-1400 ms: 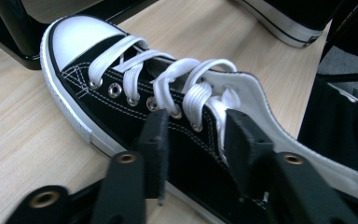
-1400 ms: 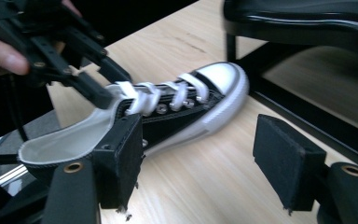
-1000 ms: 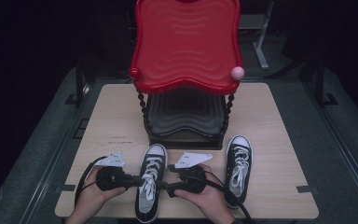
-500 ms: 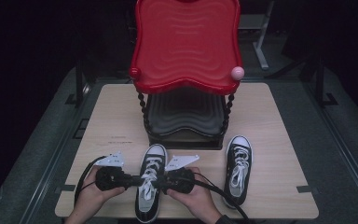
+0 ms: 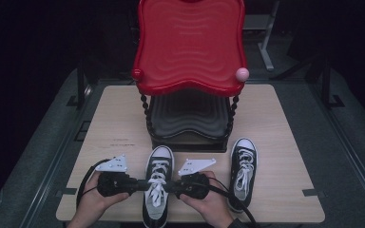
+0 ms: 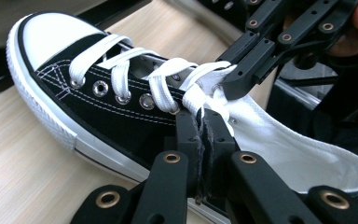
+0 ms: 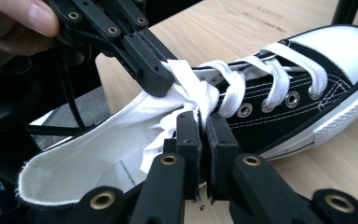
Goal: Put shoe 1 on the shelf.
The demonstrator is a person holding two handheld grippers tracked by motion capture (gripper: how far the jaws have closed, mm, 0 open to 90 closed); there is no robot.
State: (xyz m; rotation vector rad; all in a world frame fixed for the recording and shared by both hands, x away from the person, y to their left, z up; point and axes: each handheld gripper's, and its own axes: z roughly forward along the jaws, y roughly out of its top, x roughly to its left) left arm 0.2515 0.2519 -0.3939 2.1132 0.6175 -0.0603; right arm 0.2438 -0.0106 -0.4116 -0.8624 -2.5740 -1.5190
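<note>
The black sneaker [image 5: 158,190] sits low in the frame, left of centre, toe pointing up toward the red stand [image 5: 190,47]. Since a second ago the right tongs [image 5: 171,185] have slid in leftward from beside the shoe and have just been closing; now their jaws are pinched together on the white lace [image 7: 200,100]. The left tongs [image 5: 142,185] have barely moved and stay clamped on the lace [image 6: 200,95] from the other side. So the shoe lies directly between the two tongs, each biting the knot over the tongue. Further right on the worktop [image 5: 285,142] rests the second sneaker [image 5: 242,166], apart from both hands.
</note>
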